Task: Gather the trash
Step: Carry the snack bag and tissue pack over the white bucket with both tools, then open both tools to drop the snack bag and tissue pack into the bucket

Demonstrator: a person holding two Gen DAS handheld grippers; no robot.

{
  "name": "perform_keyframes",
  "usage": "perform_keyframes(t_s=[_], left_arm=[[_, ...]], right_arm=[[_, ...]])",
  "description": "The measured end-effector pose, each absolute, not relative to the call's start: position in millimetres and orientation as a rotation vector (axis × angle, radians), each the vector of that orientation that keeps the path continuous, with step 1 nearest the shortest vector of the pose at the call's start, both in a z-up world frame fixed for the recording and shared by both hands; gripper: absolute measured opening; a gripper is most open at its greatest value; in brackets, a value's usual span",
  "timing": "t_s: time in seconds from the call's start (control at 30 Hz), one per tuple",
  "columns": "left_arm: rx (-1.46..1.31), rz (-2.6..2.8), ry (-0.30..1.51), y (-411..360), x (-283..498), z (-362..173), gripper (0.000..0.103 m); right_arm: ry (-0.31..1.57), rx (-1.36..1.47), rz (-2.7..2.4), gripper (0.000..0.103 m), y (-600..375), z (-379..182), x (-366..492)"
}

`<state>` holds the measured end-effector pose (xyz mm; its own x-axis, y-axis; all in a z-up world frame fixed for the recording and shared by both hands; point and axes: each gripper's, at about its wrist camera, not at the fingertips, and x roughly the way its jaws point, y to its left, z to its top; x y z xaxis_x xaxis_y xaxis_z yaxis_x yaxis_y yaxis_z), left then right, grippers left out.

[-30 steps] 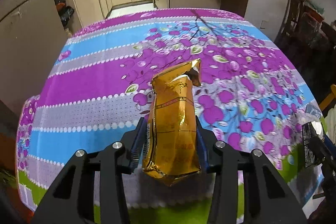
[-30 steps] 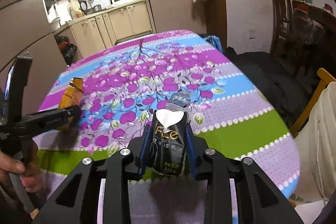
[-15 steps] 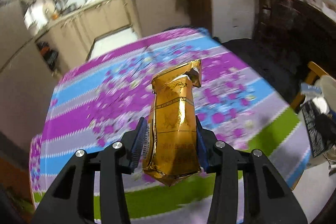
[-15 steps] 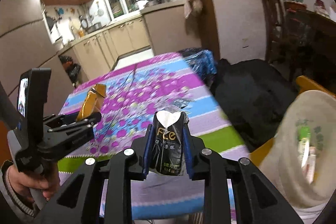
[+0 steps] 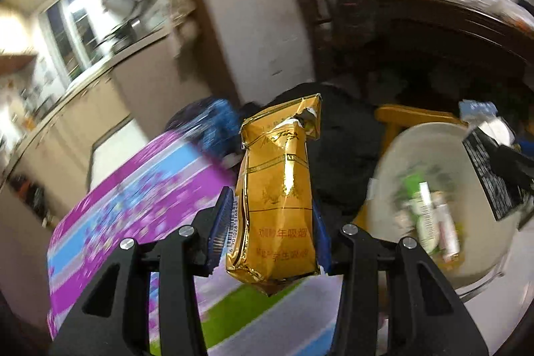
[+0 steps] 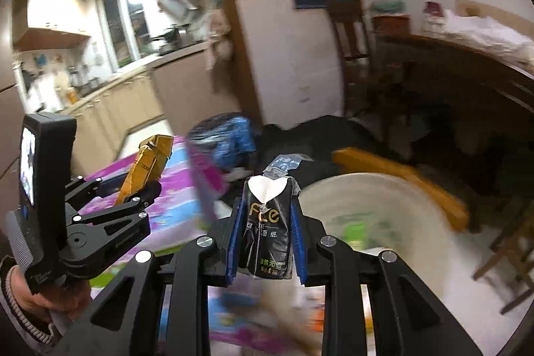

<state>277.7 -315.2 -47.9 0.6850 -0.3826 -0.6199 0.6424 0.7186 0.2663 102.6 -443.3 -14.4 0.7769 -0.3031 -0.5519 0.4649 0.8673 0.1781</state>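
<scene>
Left gripper [image 5: 272, 216] clamps a gold packet [image 5: 277, 206]; right gripper [image 6: 265, 236] clamps a black tissue pack [image 6: 267, 232]. Neither dropped yet; the blurred pale bin [image 6: 400, 209] seemingly holds litter.

Both grippers are black, with angular cut-out arms, silver screw heads and blue ribbed pads. At nine o'clock in the right wrist view, the left gripper [image 6: 147, 175] carries a small lit screen; the hand [image 6: 46, 299] below wears a grey knit cuff.
</scene>
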Motion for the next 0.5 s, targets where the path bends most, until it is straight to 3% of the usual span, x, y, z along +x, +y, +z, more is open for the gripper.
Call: perform_keyframes(t_s=[0.2,0.5], left_arm=[[0.573,-0.743,0.527,-389,242,-54,0.042],[0.677,-0.854,0.609,-451,234,-93,0.042]], right_arm=[[0.662,0.318,-0.562,0.027,-517,-27,71],[0.817,0.412,-0.562,0.027,-578,-69,76]])
